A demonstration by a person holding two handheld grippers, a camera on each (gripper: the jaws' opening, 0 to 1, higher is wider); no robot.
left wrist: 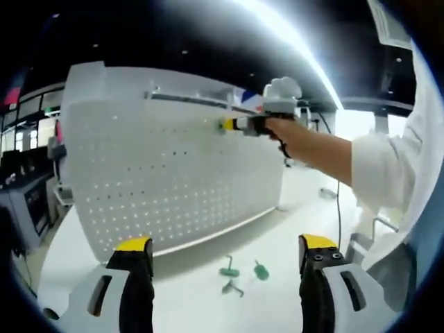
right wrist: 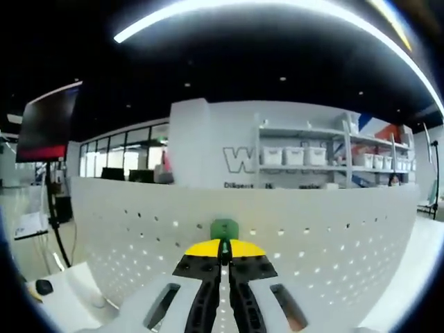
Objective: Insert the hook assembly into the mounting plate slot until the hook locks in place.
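A white perforated mounting plate (left wrist: 173,173) stands upright on the white table (left wrist: 201,298). My right gripper (left wrist: 232,125) is held against the plate's upper part, shut on a green hook (left wrist: 226,125). In the right gripper view the same green hook (right wrist: 223,229) sticks out from between the shut yellow-tipped jaws of my right gripper (right wrist: 223,250), touching the plate (right wrist: 312,243) near its top edge. My left gripper (left wrist: 225,253) hangs open above the table in front of the plate, holding nothing. Two more green hooks (left wrist: 230,272) (left wrist: 261,270) lie on the table between its jaws.
A grey hook (left wrist: 233,288) lies beside the green ones. A person's forearm and white sleeve (left wrist: 388,166) reach in from the right. Shelves with white bins (right wrist: 305,156) stand behind the plate. A cable (left wrist: 338,208) hangs at the right.
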